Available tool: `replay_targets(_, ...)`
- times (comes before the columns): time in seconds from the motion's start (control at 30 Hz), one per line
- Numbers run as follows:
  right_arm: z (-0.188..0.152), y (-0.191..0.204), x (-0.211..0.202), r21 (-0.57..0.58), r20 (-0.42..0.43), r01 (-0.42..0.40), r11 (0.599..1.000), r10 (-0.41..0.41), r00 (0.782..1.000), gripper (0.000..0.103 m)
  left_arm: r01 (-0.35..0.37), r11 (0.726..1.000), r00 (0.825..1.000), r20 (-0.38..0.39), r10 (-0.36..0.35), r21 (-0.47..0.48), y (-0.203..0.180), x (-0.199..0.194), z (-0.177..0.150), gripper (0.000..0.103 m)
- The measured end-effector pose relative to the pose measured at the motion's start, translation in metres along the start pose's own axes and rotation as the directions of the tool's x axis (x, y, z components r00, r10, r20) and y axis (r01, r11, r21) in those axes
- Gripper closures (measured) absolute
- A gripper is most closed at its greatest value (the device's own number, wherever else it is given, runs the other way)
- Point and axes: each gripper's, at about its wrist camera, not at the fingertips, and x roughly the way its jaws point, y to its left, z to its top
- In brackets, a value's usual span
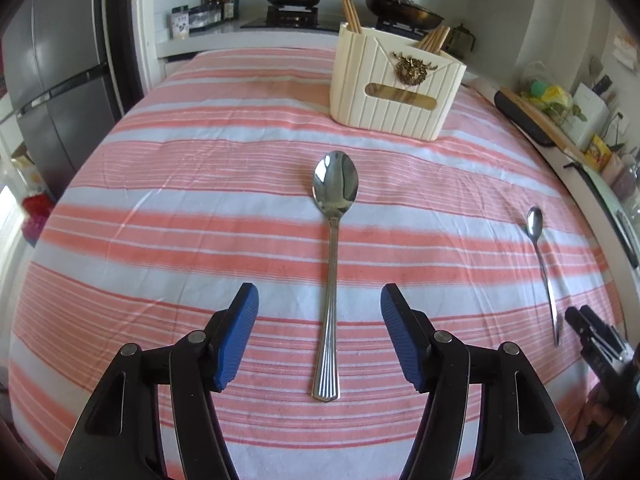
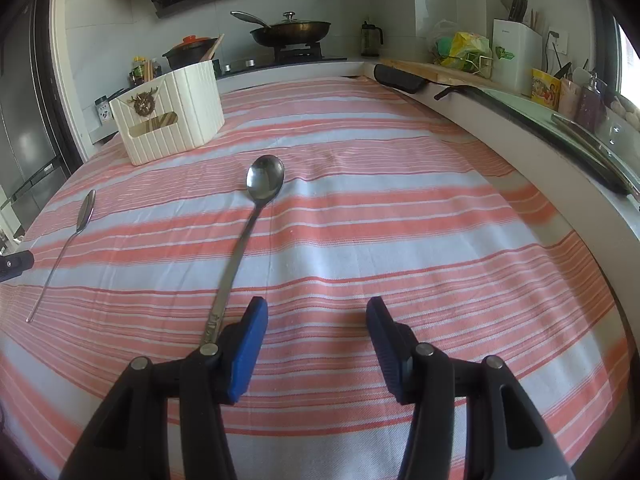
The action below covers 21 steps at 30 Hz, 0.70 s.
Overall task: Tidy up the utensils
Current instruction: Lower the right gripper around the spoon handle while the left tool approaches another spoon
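The left tongs are spread wide, straddling the ribbed handle of a shiny steel spoon lying flat on the striped tabletop. The right tongs gape empty beside a slimmer spoon, hiding its handle end. Farther back stands a cream utensil holder holding chopsticks; its gold emblem is illegible.
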Motion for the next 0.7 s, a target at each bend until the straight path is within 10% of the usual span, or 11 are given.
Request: replay_targets(0.7,0.014,-0.005,-0.016,0.063,-0.097,-0.054,0.996,0.061,0.993,0.044,-0.024,1.0,1.0,0.016,0.024,-0.016,0.037,-0.032,-0.017,0.021)
